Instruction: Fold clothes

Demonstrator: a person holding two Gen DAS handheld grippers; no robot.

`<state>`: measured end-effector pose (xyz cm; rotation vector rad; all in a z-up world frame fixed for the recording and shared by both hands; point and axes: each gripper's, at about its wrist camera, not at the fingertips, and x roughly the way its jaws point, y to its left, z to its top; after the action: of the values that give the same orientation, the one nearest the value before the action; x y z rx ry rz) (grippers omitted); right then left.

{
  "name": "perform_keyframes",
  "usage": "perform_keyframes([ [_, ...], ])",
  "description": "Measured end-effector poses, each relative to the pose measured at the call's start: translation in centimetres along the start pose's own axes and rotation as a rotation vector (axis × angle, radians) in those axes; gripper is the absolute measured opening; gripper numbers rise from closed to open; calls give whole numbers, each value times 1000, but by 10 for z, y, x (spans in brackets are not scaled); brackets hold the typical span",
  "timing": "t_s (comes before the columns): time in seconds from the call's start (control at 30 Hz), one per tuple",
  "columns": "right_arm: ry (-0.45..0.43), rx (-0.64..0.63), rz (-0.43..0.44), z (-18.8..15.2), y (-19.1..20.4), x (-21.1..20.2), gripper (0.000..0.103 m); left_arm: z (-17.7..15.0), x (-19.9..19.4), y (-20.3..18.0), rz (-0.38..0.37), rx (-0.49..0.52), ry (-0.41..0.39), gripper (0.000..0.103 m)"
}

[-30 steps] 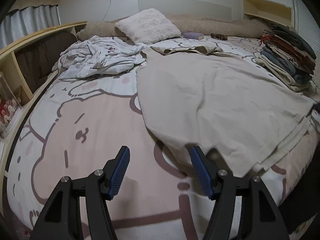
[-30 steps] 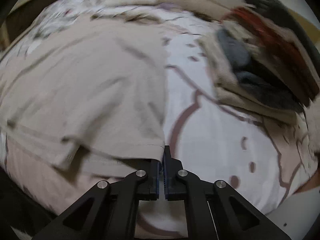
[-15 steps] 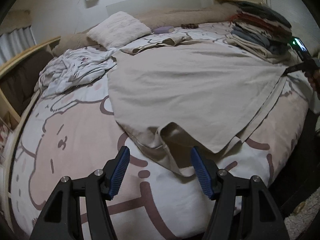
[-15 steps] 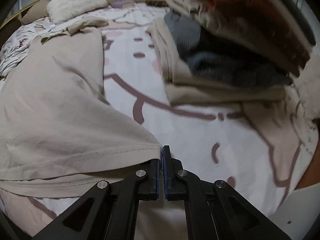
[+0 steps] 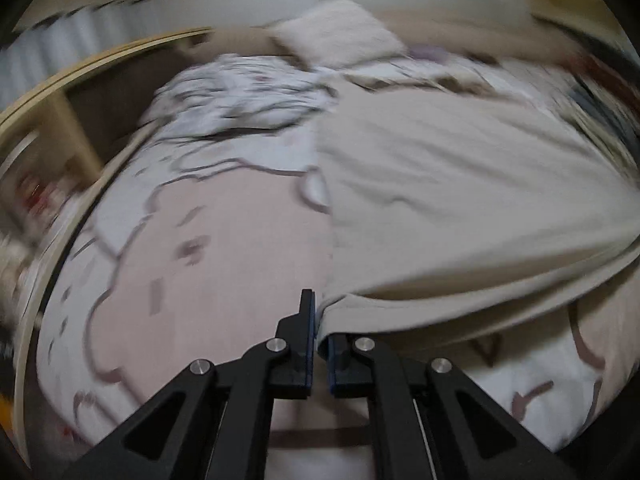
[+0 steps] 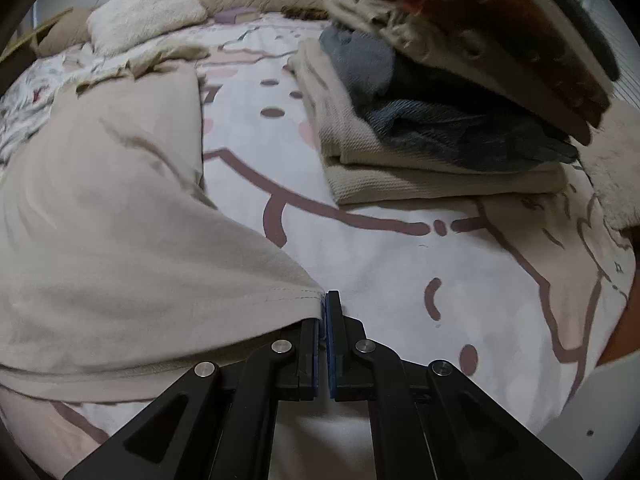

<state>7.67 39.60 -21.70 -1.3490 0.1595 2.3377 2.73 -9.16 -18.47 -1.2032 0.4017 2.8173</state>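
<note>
both grippers clamped on the near hem of the beige garment (image 5: pixel 460 184), one at each corner. left gripper (image 5: pixel 317 334) pinching the hem's left corner, fingers (image 5: pixel 305 328) closed on the cloth with a fold of it running down between the blue pads. right gripper (image 6: pixel 323 320) likewise closed on the opposite corner, stitched hem (image 6: pixel 288 294) ending right at the pads.

held this way, by judgement, to keep the near edge stretched straight between two points, so that the whole width can be lifted or carried over as one line rather than bunching. near edge raised a little off the bed (image 6: pixel 380 272), with a shadowed lower layer showing under it in both views; rest of the garment lying spread and fairly flat across the bed, reaching up toward the pillow (image 6: pixel 144 8).

left view heavily smeared by motion, so fine detail there hard to read.

folded stack (image 6: pixel 440 120) of clothes just right of the garment, kept apart from it by a strip of patterned bedcover; probably the place for finished pieces. crumpled white garment (image 5: pixel 248 96) heaped at the far left, near the bed's wooden frame (image 5: pixel 80 64), clear of the working space.

cannot tell how many folds the beige piece already carries.
</note>
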Motion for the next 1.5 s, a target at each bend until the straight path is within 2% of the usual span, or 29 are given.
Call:
perform_keyframes([
  [0.2, -126, -105, -77, 20, 19, -75, 3, 20, -55, 13, 138, 23, -66, 6],
  [0.23, -144, -114, -84, 23, 18, -91, 3, 23, -65, 17, 140, 13, -69, 6],
  [0.3, -159, -137, -113, 24, 12, -122, 3, 26, -84, 28, 138, -16, -67, 8],
  [0.4, -104, -211, -186, 1, 10, -135, 3, 6, -91, 31, 155, 6, -8, 10],
  [0.47, -2, -236, -192, -26, 5, -119, 3, -18, -83, 31, 144, 11, 81, 11],
  [0.63, 234, -209, -127, -92, -4, -55, 3, -86, -33, 23, 123, 28, 304, 15],
  [0.67, 244, -217, -122, -96, -3, -52, 3, -94, -29, 20, 124, 36, 319, 15],
  [0.83, 256, -263, -99, -107, 0, -46, 3, -102, -27, 11, 127, 81, 307, 16],
  [0.93, 259, -276, -77, -107, -2, -49, 3, -105, -32, 13, 132, 94, 293, 23],
  [1.0, 259, -282, -66, -104, -4, -54, 3, -104, -36, 15, 134, 96, 280, 23],
  [1.13, 175, -292, -84, -97, 0, -77, 3, -91, -54, 15, 155, 93, 228, 23],
  [1.23, 125, -299, -93, -81, 3, -92, 3, -85, -60, 18, 150, 98, 229, 23],
  [1.37, 210, -410, -108, -86, 8, -84, 3, -96, -61, 16, 114, 118, 270, 27],
  [1.5, 265, -420, -46, -108, 16, -98, 5, -105, -66, 15, 39, 89, 297, 35],
])
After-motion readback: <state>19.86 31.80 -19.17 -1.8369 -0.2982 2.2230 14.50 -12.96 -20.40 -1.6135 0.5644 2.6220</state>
